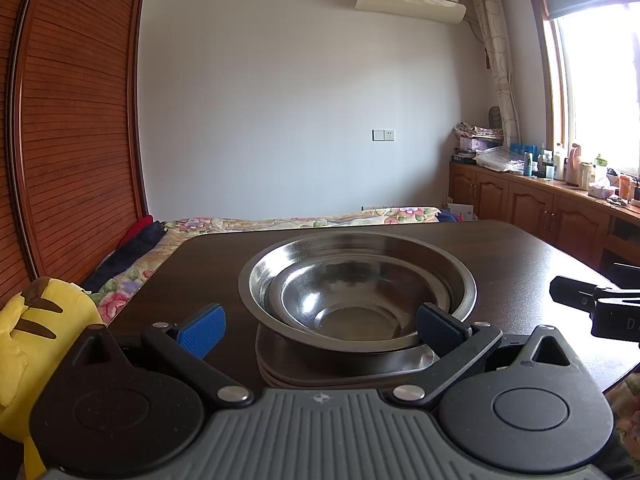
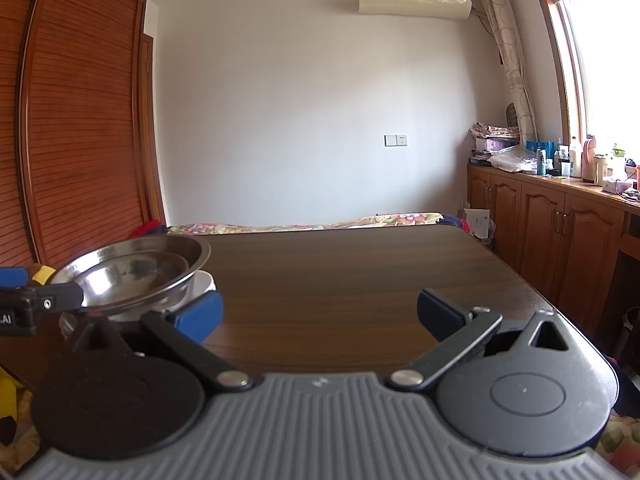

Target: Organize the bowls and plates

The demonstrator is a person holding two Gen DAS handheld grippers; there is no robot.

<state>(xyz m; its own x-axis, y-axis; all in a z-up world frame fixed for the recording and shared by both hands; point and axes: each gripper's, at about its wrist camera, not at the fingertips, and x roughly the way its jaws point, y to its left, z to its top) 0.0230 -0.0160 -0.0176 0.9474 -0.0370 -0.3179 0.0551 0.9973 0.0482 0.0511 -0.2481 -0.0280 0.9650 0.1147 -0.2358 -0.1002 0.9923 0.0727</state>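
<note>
Two steel bowls sit nested: a small bowl (image 1: 344, 300) inside a large one (image 1: 460, 280), on top of a stack of flat plates (image 1: 340, 372) on the dark wooden table (image 1: 520, 264). My left gripper (image 1: 320, 330) is open wide at the stack's near side; the right blue pad (image 1: 438, 328) is against the large bowl's near rim and the left pad is clear of it. The right wrist view has the bowls (image 2: 132, 272) at far left over a white dish (image 2: 204, 282). My right gripper (image 2: 320, 316) is open over bare table, holding nothing.
A yellow plush toy (image 1: 36, 344) lies off the table's left edge. A bed with a floral cover (image 1: 280, 222) is beyond the far edge. Wooden cabinets (image 2: 560, 232) with bottles on top line the right wall. A slatted wardrobe (image 1: 80, 120) stands on the left.
</note>
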